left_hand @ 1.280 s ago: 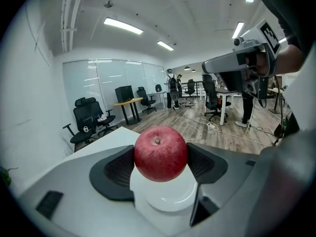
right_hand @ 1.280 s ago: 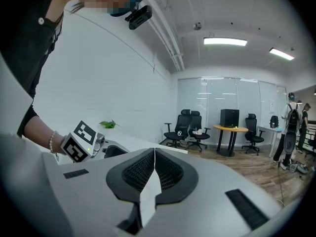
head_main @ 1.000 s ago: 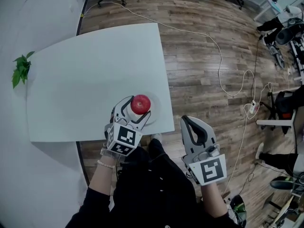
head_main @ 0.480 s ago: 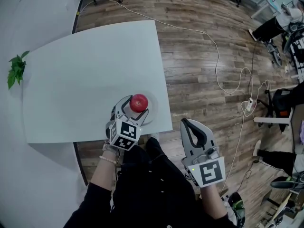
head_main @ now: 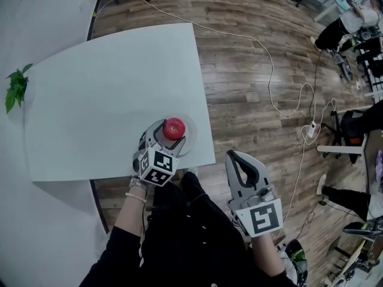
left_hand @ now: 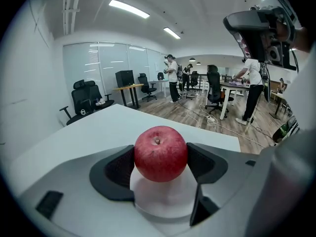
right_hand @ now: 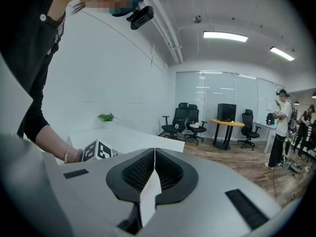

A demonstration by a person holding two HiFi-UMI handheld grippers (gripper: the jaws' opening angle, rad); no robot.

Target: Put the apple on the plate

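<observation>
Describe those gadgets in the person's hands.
The left tool and right tool match: light grey moulded shells, black ribbed pads inside the jaws, and a white cube with black square markers at the back. The person wears black sleeves and a bead bracelet on the left wrist.

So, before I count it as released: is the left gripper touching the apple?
Touching. In the left gripper view, the left gripper has both pads against the sides of the apple, no gap showing.

left hand-held gripper [head_main: 170,135] | apple [head_main: 174,128] | lowered closer onto plate [left_hand: 163,202]
</observation>
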